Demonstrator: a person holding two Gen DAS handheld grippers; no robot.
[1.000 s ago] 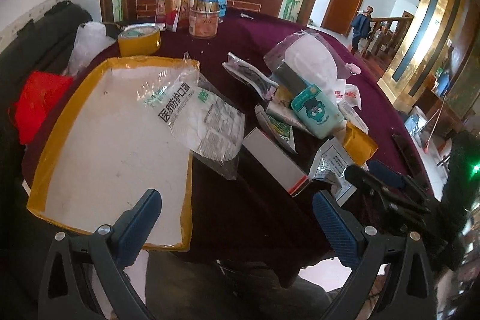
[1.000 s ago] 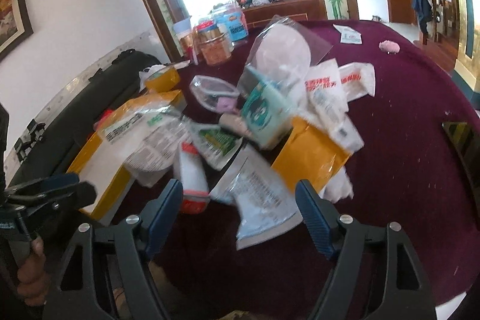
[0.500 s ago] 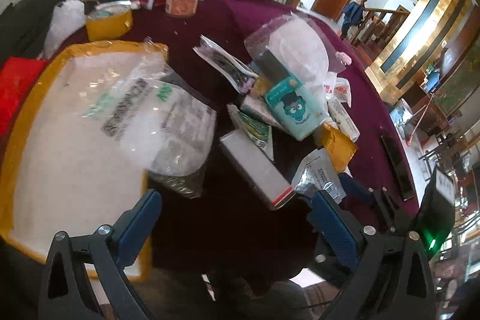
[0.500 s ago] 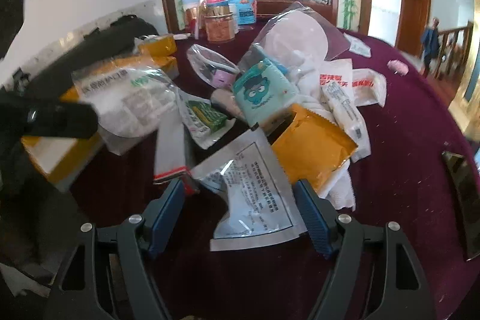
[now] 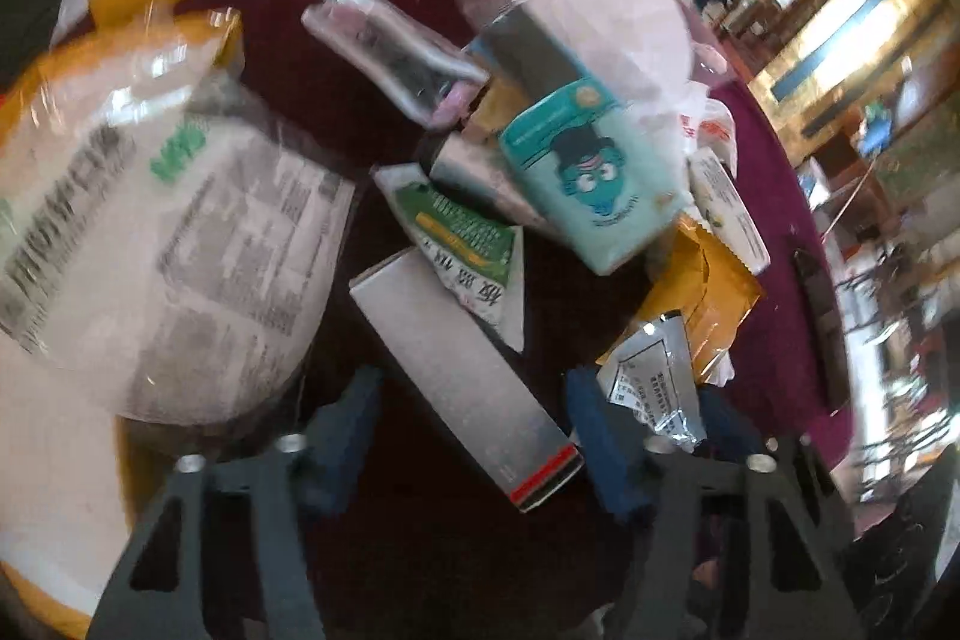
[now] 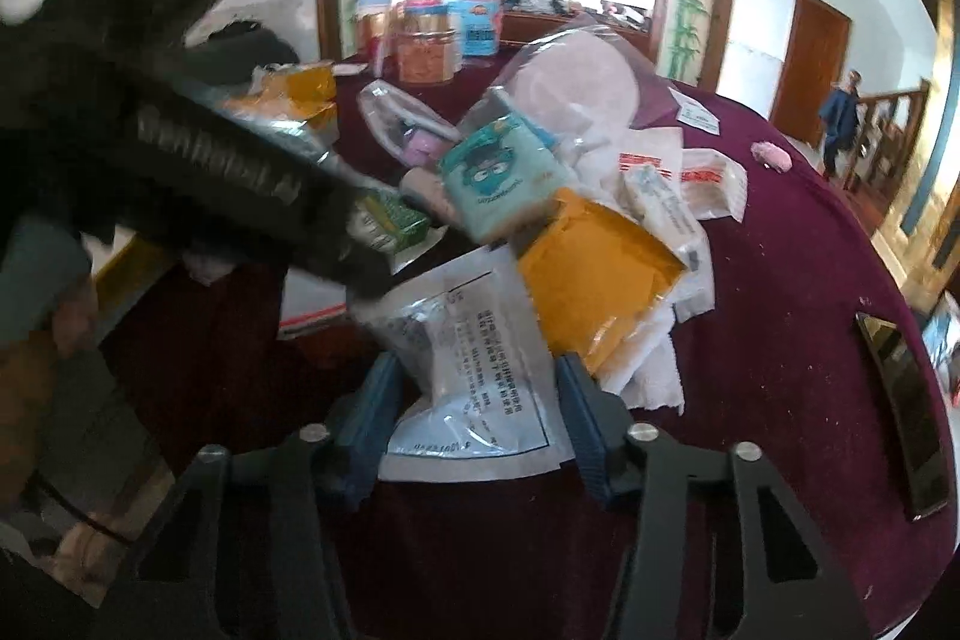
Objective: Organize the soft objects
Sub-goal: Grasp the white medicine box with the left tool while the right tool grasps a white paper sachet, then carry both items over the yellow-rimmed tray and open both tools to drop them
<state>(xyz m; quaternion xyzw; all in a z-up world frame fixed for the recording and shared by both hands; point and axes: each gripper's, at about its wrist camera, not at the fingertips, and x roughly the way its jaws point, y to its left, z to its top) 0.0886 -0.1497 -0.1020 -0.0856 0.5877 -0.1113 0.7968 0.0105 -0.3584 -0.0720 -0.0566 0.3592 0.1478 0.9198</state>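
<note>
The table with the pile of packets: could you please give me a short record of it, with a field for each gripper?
surface: round table with dark red cloth
pile: teal cartoon pack, yellow pouch, green sachet, bagged masks
left gripper: jaws just closing, either side of the white box; contact unclear
right gripper: jaws just closing, printed pouch between the fingers; contact unclear
tray: yellow-rimmed tray under the masks
</note>
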